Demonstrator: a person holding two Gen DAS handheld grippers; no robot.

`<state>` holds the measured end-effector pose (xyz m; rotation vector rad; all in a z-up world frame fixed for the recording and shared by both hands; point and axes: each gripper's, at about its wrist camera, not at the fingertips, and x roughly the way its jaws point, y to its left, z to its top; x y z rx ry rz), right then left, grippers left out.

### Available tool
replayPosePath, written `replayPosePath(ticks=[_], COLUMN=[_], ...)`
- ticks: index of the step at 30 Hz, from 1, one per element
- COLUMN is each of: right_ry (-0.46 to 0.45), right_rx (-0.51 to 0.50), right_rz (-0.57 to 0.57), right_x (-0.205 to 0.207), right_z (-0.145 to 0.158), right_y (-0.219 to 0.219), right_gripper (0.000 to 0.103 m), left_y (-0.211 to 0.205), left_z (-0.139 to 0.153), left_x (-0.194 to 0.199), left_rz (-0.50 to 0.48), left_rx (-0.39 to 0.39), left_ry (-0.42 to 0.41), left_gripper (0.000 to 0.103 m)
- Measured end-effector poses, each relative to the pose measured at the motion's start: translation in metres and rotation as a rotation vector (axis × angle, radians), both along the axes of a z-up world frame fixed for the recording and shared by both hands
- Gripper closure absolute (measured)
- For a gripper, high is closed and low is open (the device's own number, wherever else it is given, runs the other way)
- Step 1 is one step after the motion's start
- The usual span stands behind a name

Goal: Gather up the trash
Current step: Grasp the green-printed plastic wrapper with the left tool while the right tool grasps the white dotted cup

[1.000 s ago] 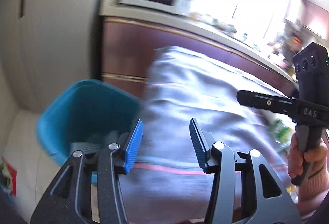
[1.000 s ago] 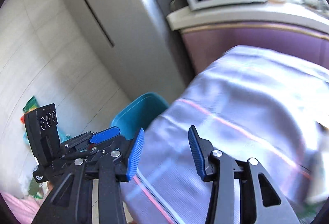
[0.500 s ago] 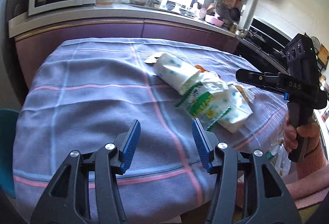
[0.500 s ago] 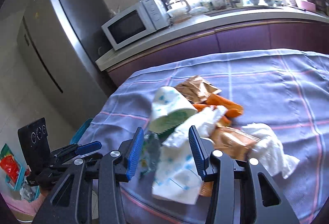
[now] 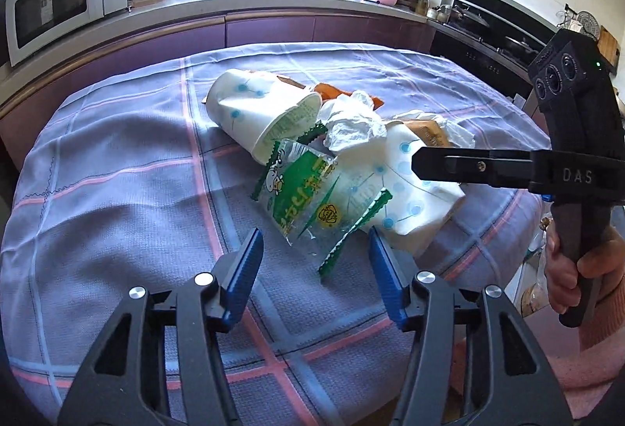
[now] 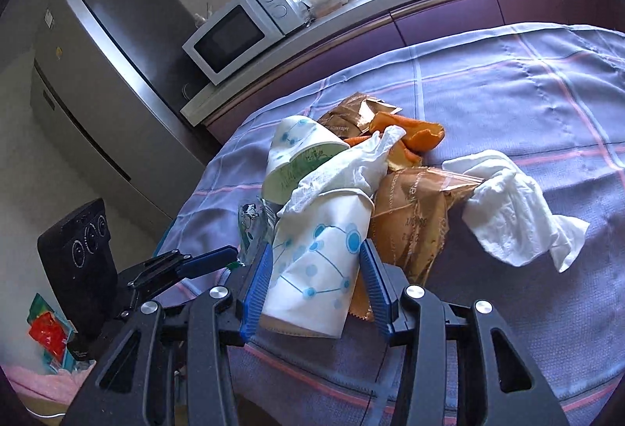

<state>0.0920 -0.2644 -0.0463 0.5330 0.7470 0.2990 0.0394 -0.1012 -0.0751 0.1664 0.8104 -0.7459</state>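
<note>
While both grippers face the litter heaped on the purple checked tablecloth [image 5: 117,168], nothing is yet held.

Left gripper [image 5: 314,262]: jaws apart and empty, just short of the clear green-printed snack wrapper [image 5: 308,199], whose serrated edge points toward it.

Right gripper [image 6: 314,287]: jaws apart, straddling the flattened end of a crushed white paper cup with blue dots [image 6: 316,262]; the pads stand close on either side, and contact cannot be confirmed.

Items on the cloth, all clustered and overlapping:
- second paper cup [image 5: 261,113], lying on its side, green-printed rim toward the wrapper; light, thin-walled, would dent under pressure. Best taken across the rim or the body.
- crumpled white tissue [image 6: 511,207], soft and near weightless; pinch a raised fold.
- another tissue [image 6: 343,168] draped over the crushed cup; likely to lift with it or slide off.
- brown foil packets [image 6: 410,215], crinkly and slippery; grip at a sealed edge.
- orange peel pieces [image 6: 414,131], behind the cups; limp, possibly moist.
- snack wrapper: thin film, slick, likely to slip unless pinched firmly at the near corner.
</note>
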Motion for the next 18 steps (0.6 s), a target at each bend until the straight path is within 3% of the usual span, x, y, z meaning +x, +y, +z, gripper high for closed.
replayPosePath(ticks=[4, 8, 18], right_ry=[0.008, 0.016, -0.02], right_rx=[0.029, 0.064, -0.005], right_rz=[0.013, 0.025, 0.075], right_x=[0.002, 0.0, -0.002], right_z=[-0.006, -0.009, 0.001], right_y=[0.002, 0.001, 0.022], right_gripper=[0.058, 0.058, 0.067], left_y=[0.002, 0.008, 0.035], left_z=[-0.007, -0.01, -0.004], left_x=[0.012, 0.018, 0.018], left_rz=[0.019, 0.041, 0.095], left_rx=[0.003, -0.013, -0.053], left_ry=[0.038, 0.058, 0.055], left_gripper=[0.056, 0.069, 0.072])
